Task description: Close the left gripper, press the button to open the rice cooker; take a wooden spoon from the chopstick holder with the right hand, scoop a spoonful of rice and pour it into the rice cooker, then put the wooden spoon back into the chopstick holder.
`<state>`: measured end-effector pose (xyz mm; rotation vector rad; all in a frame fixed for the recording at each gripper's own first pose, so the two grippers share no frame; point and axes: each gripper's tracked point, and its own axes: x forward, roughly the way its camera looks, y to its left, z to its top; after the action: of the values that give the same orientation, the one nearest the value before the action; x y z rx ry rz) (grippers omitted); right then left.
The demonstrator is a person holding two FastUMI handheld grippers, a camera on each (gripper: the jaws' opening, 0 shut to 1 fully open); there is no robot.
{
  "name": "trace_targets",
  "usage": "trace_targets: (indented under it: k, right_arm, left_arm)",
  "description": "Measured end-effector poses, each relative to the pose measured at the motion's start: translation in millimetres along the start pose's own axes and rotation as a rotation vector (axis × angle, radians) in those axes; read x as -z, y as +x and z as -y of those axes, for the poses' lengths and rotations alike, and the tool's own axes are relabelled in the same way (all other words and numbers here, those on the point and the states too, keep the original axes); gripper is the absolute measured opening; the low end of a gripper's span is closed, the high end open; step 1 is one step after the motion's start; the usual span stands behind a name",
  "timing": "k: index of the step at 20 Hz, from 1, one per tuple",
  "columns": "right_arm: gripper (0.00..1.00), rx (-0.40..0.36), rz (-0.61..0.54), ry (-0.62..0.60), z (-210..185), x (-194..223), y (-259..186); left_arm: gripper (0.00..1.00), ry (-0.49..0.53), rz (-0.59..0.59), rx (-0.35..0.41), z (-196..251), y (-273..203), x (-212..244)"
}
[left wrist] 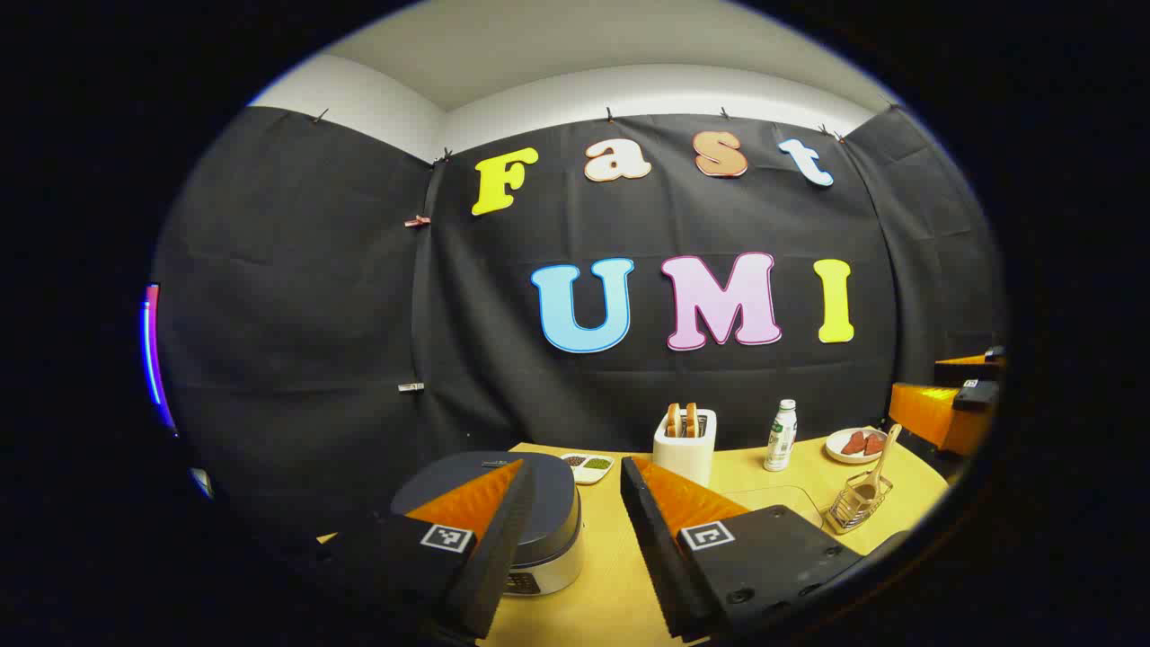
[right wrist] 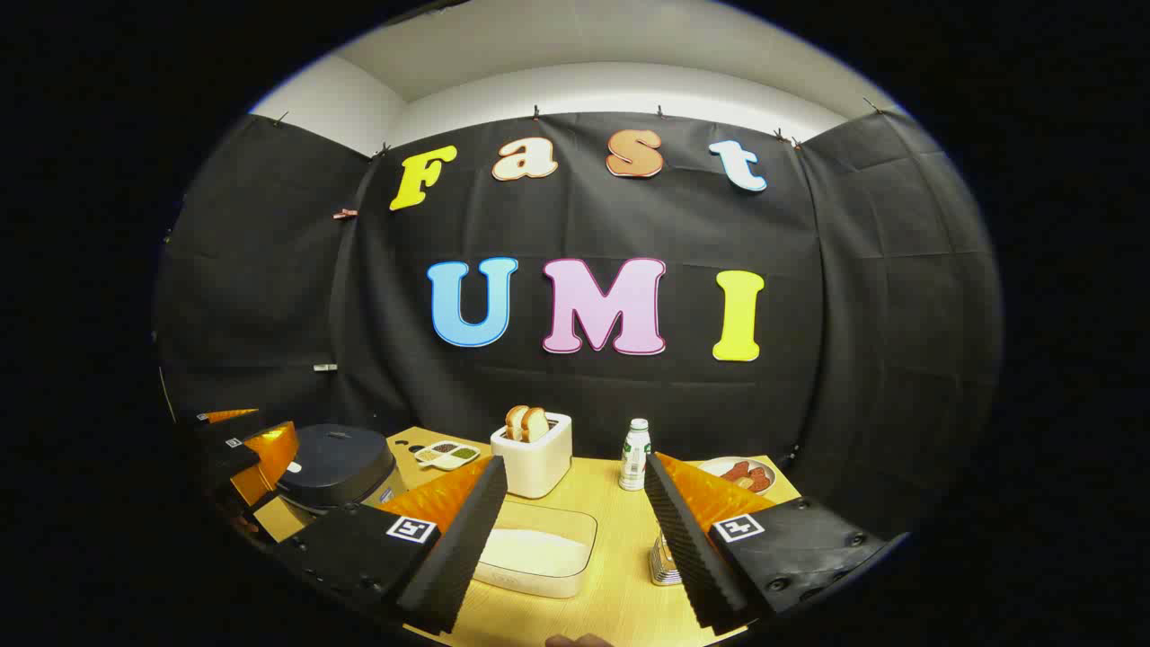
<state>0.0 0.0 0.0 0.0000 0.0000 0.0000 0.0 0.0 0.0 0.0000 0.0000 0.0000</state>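
The rice cooker (left wrist: 539, 530) has a dark grey lid that is down; it sits on the yellow table just behind my left gripper's (left wrist: 577, 467) left finger. That gripper is open with nothing between its fingers. A wooden spoon (left wrist: 880, 463) stands in the wire chopstick holder (left wrist: 858, 508) at the right. A clear container of white rice (right wrist: 539, 548) lies between the fingers of my right gripper (right wrist: 575, 463), which is open and holds nothing. The chopstick holder (right wrist: 663, 564) is partly hidden by its right finger. The rice cooker (right wrist: 337, 467) stands at the left.
A white toaster (left wrist: 685, 440) with two slices, a small bottle (left wrist: 781, 436), a plate of red food (left wrist: 853, 445) and a small divided dish (left wrist: 588, 465) line the table's back. The other gripper (right wrist: 243, 449) hovers beside the cooker.
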Motion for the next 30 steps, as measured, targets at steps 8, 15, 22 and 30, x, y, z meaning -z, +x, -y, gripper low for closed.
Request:
trace_targets:
  k: [8,15,22,30]
  right_arm:
    - [0.95,-0.019,0.020,-0.026,-9.0,-7.6,-6.0]
    - [0.95,-0.026,0.029,-0.031,-13.8,-11.7,-8.6]
    - [0.96,-0.040,0.027,-0.041,-24.3,-11.2,-10.8]
    - [0.96,-0.036,0.038,-0.050,-34.9,-14.0,-13.5]
  left_arm:
    - [0.94,-0.005,0.001,-0.015,-7.8,-1.3,0.3]
    - [0.96,0.027,0.073,0.000,-6.0,-5.0,-17.7]
    - [0.90,0.021,0.061,-0.011,-14.5,-2.7,-16.2]
    - [0.84,0.022,0.011,-0.074,-59.5,15.1,1.5]
